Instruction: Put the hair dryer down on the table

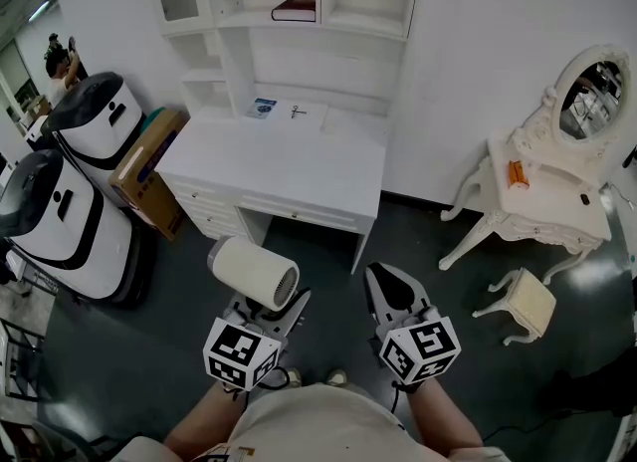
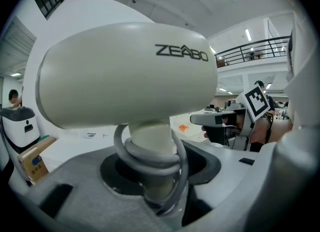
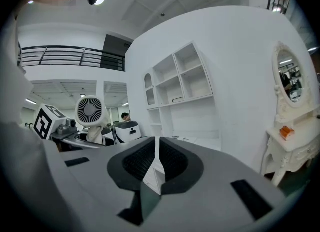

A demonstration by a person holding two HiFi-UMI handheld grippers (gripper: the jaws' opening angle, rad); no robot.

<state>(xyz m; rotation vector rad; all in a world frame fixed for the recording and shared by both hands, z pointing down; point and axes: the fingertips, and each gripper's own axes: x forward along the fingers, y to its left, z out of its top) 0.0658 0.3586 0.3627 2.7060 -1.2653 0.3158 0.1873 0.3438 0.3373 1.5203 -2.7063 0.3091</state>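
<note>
A cream hair dryer (image 1: 254, 273) stands upright in my left gripper (image 1: 265, 309), which is shut on its handle. In the left gripper view the dryer's barrel (image 2: 125, 76) fills the picture, and a grey cord (image 2: 150, 153) is coiled round the handle between the jaws of my left gripper (image 2: 152, 178). My right gripper (image 1: 384, 275) hovers beside it, shut and empty, its jaws meeting in a line in the right gripper view (image 3: 157, 163). The dryer's rear grille (image 3: 90, 110) shows there at the left. The white desk (image 1: 289, 166) lies ahead of both grippers.
On the desk's back lie a small blue item (image 1: 262, 108) and a little metal piece (image 1: 297, 111). Two white machines (image 1: 70, 221) and a cardboard box (image 1: 149, 166) stand at the left. A white dressing table (image 1: 547, 213) with an oval mirror and a stool (image 1: 528, 301) are at the right.
</note>
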